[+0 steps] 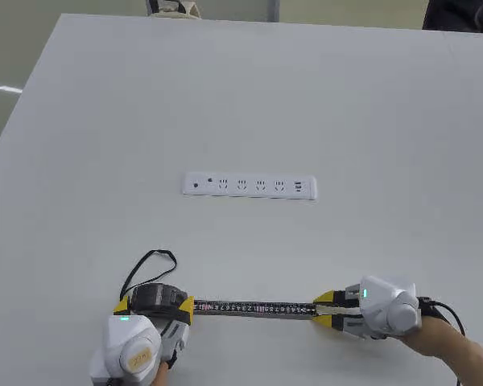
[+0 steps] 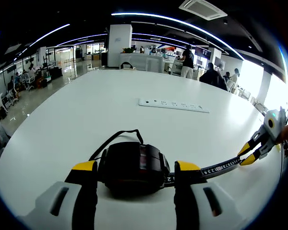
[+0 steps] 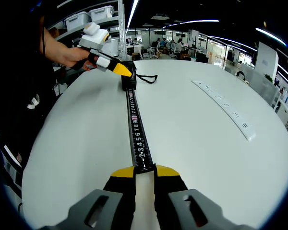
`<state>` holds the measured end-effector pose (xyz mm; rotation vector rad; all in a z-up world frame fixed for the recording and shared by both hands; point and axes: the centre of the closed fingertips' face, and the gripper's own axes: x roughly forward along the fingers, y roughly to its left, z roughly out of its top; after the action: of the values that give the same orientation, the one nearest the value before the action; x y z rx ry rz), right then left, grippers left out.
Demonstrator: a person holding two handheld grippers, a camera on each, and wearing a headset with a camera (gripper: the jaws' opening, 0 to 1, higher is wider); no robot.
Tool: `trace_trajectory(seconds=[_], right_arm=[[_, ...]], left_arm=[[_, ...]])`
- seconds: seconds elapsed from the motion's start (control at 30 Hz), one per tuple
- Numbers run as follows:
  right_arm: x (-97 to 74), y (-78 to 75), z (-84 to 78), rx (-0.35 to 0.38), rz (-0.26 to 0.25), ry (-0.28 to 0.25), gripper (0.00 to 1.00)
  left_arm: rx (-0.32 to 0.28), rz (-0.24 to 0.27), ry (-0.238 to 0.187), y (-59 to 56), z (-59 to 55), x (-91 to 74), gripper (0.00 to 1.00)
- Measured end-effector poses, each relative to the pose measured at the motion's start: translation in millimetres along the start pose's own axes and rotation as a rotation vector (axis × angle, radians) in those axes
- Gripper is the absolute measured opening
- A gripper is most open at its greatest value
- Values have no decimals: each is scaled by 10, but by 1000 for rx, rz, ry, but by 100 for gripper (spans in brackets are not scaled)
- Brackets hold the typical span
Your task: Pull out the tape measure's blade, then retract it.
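Left tool point(image 2: 136, 167) is clamped on the tape point(image 1: 154, 297), a chunky black case with a strap point(image 1: 149, 261) loop, by the near edge of the smooth white counter point(image 1: 306, 96). Right tool point(image 1: 322, 309) pinches the tip of the flat numbered blade point(image 1: 253, 308), stretched between them. Long white power strip point(image 1: 249, 186) sits behind.

I've got left gripper point(image 1: 154, 307) at 7 o'clock clamping the tape measure case point(image 1: 154, 294), blade point(image 1: 253, 308) out to right gripper point(image 1: 324, 309) pinching its tip at 5 o'clock, power strip point(image 1: 249, 186) at centre.
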<state>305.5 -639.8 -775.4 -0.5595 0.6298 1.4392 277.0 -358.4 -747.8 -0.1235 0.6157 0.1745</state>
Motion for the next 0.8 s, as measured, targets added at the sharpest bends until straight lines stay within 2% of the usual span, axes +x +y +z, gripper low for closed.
trace_trajectory(seconds=[0.03, 0.1, 0.5, 0.8], right_arm=[[-1, 0, 2, 1, 0, -1, 11], [0, 4, 3, 3, 0, 1, 11], [16, 10, -14, 14, 0, 6, 11], [11, 8, -11, 21, -2, 2, 11]], left_arm=[[-4, 6, 0, 23, 10, -9, 58], [-22, -3, 4, 12, -5, 0, 57], [12, 33, -7, -40, 7, 21, 59], [12, 42, -15, -10, 23, 1, 58]])
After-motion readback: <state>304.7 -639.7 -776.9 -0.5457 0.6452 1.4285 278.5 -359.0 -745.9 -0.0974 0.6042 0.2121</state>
